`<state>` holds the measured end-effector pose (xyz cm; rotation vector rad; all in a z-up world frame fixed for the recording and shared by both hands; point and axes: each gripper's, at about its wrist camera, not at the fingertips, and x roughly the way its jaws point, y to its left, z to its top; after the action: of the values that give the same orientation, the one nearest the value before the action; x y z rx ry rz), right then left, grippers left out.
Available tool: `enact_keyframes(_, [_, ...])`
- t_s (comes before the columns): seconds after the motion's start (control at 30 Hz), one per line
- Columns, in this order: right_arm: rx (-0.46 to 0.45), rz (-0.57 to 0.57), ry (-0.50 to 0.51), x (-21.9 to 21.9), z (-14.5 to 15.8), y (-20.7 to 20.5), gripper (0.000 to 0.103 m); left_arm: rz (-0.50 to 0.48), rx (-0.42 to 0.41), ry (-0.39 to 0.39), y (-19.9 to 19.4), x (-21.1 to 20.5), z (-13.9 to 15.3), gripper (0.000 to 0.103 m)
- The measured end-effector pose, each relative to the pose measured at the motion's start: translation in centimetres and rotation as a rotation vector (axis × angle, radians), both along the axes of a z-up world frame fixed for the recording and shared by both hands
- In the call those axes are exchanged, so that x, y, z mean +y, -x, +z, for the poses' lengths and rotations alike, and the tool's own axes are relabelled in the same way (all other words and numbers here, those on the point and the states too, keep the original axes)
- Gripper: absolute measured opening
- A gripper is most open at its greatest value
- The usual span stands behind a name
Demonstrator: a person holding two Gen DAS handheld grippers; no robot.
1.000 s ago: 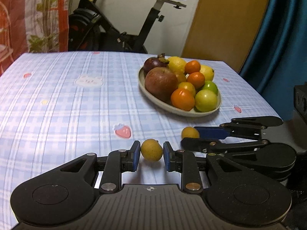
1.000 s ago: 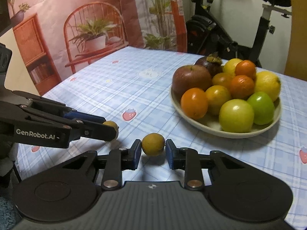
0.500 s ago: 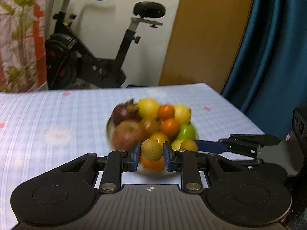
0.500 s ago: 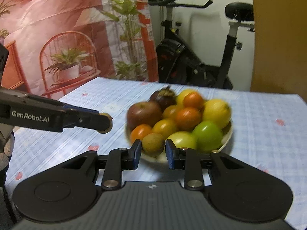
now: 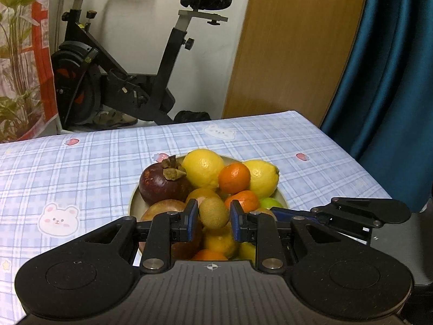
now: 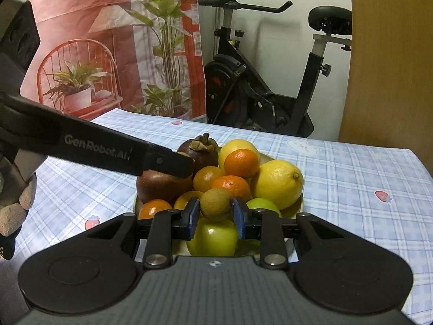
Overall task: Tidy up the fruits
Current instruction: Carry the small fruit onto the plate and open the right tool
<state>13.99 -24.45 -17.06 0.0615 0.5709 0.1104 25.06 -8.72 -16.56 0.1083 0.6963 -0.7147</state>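
So both are loaded up: the left hand-held gripper [image 5: 213, 220] is clamped on a small brownish-green fruit [image 5: 213, 212], and the right hand-held gripper [image 6: 215, 212] is pinching another little brown fruit [image 6: 216, 203]. Both fruits hang over the fruit plate [image 5: 134, 203], which sits on the checked table [image 5: 81, 178]. The plate is piled with a mangosteen [image 5: 163, 185], lemons [image 6: 278, 184], oranges [image 6: 241, 162] and green apples [image 6: 212, 237]. An exercise bike [image 5: 113, 81] stands behind the table.
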Motion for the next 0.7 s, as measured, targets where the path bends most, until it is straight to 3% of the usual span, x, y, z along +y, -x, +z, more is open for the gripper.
enact_keyframes(0.33, [0.004, -0.008, -0.006, -0.1, 0.2, 0.0, 0.03, 0.015, -0.005, -0.016, -0.2, -0.2, 0.3, 0.032])
enact_keyframes(0.4, [0.004, -0.01, -0.007, -0.1, 0.2, 0.1, 0.031, 0.025, -0.011, -0.018, -0.1, 0.0, 0.4, 0.045])
enact_keyframes(0.57, [-0.002, -0.022, -0.011, -0.2, 0.5, 0.3, 0.046, 0.083, -0.031, -0.038, 0.1, 0.7, 1.4, 0.081])
enact_keyframes(0.7, [-0.012, -0.041, -0.018, -0.2, 1.1, 0.8, 0.066, 0.112, -0.065, -0.04, 0.8, 1.8, 2.8, 0.089])
